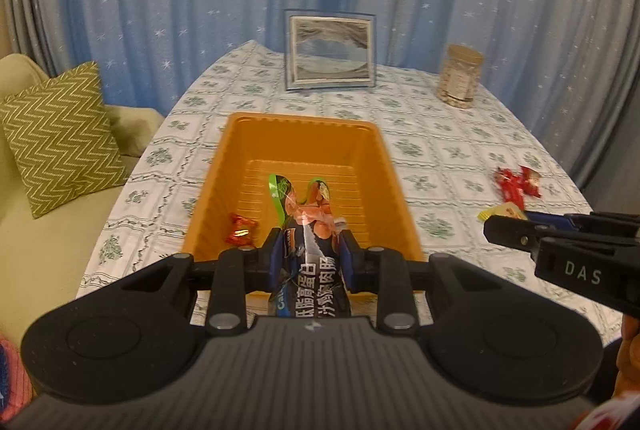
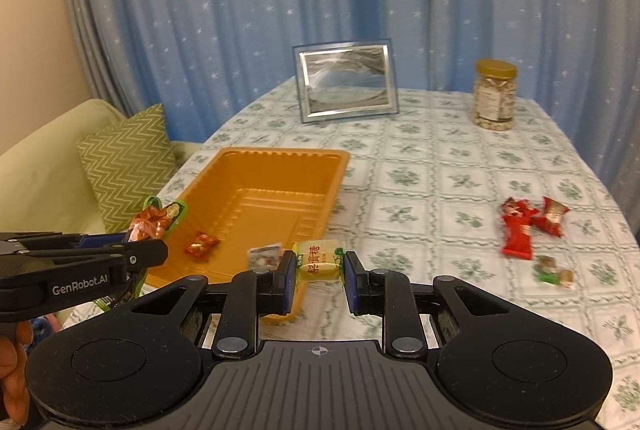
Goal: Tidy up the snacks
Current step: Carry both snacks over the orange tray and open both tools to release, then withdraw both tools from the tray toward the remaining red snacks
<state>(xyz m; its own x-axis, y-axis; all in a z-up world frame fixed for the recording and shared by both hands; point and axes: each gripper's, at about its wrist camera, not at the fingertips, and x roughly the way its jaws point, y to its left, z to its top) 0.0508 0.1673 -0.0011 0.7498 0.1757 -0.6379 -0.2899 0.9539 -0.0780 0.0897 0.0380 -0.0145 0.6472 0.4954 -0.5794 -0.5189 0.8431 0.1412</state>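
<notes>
An orange tray [image 1: 304,134] stands on the table; it also shows in the right wrist view [image 2: 280,156]. My left gripper [image 1: 310,254] is shut on a dark sausage snack packet [image 1: 308,230] and holds it above the tray's near end. A small red candy [image 1: 240,229] lies inside the tray, also seen in the right wrist view [image 2: 201,245]. My right gripper [image 2: 319,264] is shut on a yellow candy [image 2: 318,262] at the tray's near right corner. A small blurred packet [image 2: 264,256] shows at the tray's near edge.
Red candy wrappers [image 2: 528,226] and a small mixed candy [image 2: 554,270] lie on the tablecloth to the right. A picture frame [image 2: 346,84] and a nut jar [image 2: 494,94] stand at the back. A sofa with a green cushion [image 2: 128,158] is on the left.
</notes>
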